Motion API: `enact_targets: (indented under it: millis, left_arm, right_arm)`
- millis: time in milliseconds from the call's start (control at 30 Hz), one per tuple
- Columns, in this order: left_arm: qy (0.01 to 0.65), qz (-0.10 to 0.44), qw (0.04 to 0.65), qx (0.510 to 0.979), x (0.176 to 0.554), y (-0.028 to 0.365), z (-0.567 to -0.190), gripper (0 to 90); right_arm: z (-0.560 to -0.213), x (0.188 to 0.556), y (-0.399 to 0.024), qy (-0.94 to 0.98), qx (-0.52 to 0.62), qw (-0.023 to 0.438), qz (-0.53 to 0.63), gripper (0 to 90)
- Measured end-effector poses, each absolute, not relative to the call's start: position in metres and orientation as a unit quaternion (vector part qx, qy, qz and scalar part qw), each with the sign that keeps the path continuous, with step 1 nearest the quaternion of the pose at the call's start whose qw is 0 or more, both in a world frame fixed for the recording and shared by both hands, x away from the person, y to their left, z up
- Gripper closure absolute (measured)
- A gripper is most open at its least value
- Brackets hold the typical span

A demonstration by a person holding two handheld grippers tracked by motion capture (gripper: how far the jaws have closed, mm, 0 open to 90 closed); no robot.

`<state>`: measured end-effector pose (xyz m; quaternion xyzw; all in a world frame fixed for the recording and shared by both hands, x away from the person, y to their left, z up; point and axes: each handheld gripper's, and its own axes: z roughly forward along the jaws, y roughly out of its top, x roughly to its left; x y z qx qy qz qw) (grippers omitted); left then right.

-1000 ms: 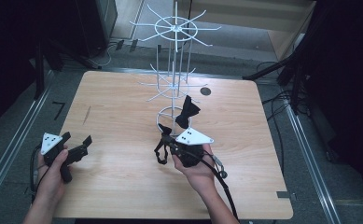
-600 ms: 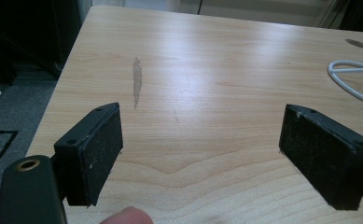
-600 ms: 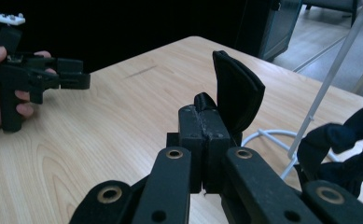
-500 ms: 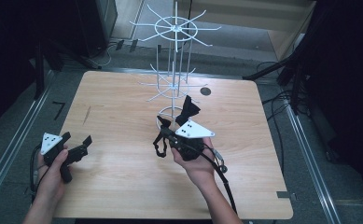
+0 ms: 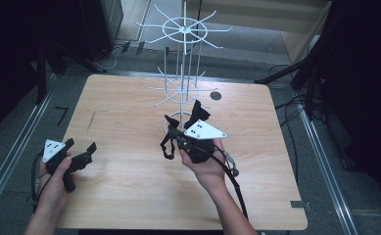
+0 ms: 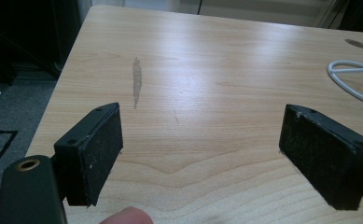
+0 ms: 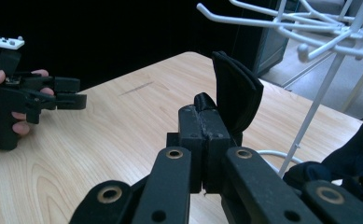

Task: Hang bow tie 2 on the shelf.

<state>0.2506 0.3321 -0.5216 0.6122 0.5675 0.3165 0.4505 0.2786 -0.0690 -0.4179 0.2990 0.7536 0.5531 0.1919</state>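
Observation:
A black bow tie [image 5: 198, 112] with a dangling strap [image 5: 167, 145] is held above the middle of the table, just in front of a white wire rack [image 5: 183, 88]. My right gripper [image 5: 178, 133] is shut on it. In the right gripper view the two jaws press together at the tips [image 7: 202, 126], and the bow tie's folded fabric [image 7: 235, 93] stands up beyond them. My left gripper [image 5: 80, 146] hovers low near the table's left front, held in a hand. Its jaws stand wide open [image 6: 202, 154] over bare wood, with nothing between them.
The rack's prongs [image 7: 319, 42] reach out to the right of the held bow tie, and its white base ring [image 6: 354, 79] rests on the wooden table [image 5: 129, 107]. A dark round hole [image 5: 216, 95] is near the far edge. The right gripper's cable [image 5: 237, 188] trails toward the front.
My right gripper has carried the bow tie a little farther from the person, toward the rack. The left gripper has stayed in place, open.

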Motion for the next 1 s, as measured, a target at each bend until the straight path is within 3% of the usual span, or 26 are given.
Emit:
enact_targets:
  millis: [1000]
  left_arm:
    - [0.566,0.319,0.45,0.612,0.251,0.331,-0.522,14.0]
  right_arm:
    - [-0.391,0.29,-0.074,0.736,0.3,0.21,0.569,90.0]
